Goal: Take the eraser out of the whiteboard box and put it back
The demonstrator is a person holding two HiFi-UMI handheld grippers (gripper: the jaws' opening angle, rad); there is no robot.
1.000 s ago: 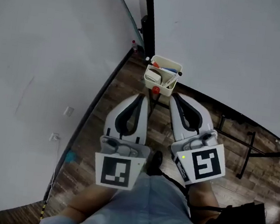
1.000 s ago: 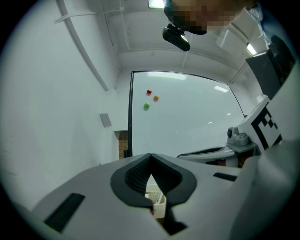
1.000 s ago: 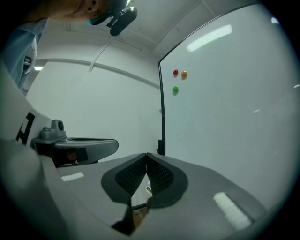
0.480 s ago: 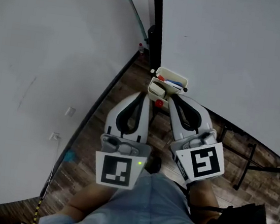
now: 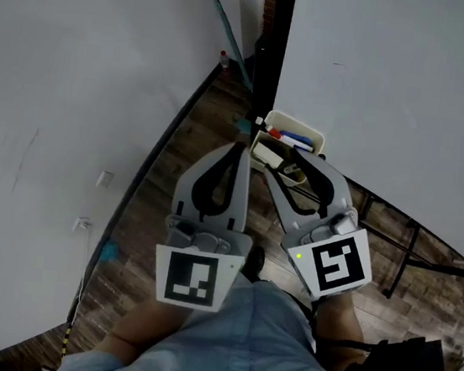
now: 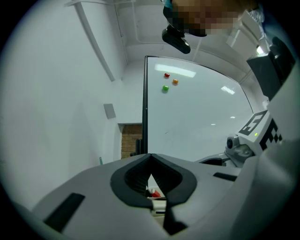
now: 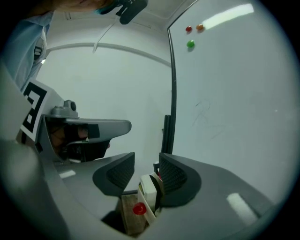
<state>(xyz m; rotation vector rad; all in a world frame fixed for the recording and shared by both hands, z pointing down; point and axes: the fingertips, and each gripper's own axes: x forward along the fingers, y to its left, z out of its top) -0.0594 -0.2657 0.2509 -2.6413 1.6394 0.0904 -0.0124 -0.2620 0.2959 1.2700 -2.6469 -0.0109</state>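
Overhead, a large white whiteboard (image 5: 397,92) with a black frame fills the right side. A plain white wall (image 5: 77,75) fills the left, and dark wooden plank floor (image 5: 176,156) runs between them. The left gripper (image 5: 235,147) points at the board's edge, fingers pressed together on nothing. The right gripper (image 5: 281,163) reaches over a small cream plastic box (image 5: 305,130) at the whiteboard's frame. Its jaws are opening, spread to either side of the white block eraser (image 7: 149,187), with neither pad pressing on it. That eraser stands upright inside the box beside red and blue markers (image 5: 293,138). A small round red magnet (image 7: 138,209) sits on the box's outer wall.
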